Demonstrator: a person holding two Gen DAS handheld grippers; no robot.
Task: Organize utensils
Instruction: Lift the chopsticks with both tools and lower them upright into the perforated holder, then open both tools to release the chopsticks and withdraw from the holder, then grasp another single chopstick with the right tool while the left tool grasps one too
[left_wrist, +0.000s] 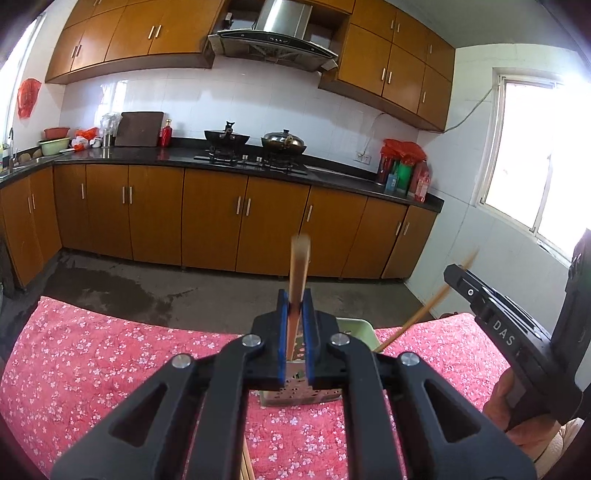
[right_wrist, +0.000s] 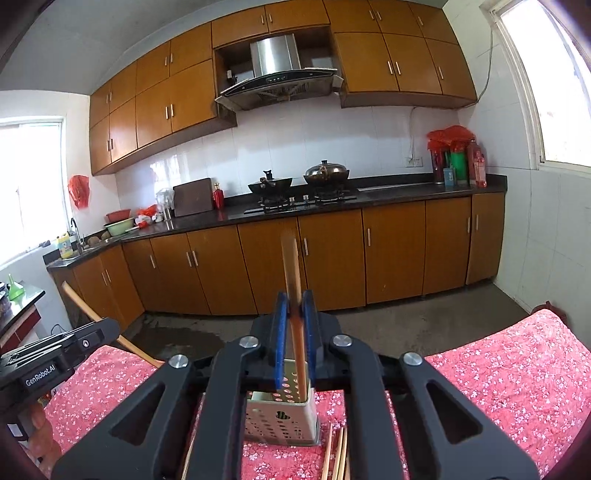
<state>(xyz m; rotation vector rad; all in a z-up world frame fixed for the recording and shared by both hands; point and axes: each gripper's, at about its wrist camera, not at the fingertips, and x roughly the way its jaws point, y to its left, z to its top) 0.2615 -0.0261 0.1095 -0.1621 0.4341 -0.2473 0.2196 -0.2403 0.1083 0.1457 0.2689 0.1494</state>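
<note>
My left gripper (left_wrist: 295, 301) is shut on a wooden chopstick (left_wrist: 298, 266) that stands upright over a perforated metal utensil holder (left_wrist: 295, 391) on the red floral tablecloth. My right gripper (right_wrist: 294, 302) is shut on another wooden chopstick (right_wrist: 293, 277), whose lower end reaches into the same holder (right_wrist: 282, 419). Each gripper shows in the other's view, the right one (left_wrist: 491, 310) with its chopstick (left_wrist: 424, 314), the left one (right_wrist: 55, 354) with its chopstick (right_wrist: 103, 325). Loose chopsticks (right_wrist: 338, 456) lie on the cloth beside the holder.
A table with a red floral cloth (left_wrist: 110, 362) is below both grippers. A pale green tray (left_wrist: 356, 326) sits behind the holder. Across the concrete floor stand wooden kitchen cabinets (left_wrist: 221, 218), a stove with two pots (left_wrist: 255, 142) and a window (left_wrist: 535, 155) at right.
</note>
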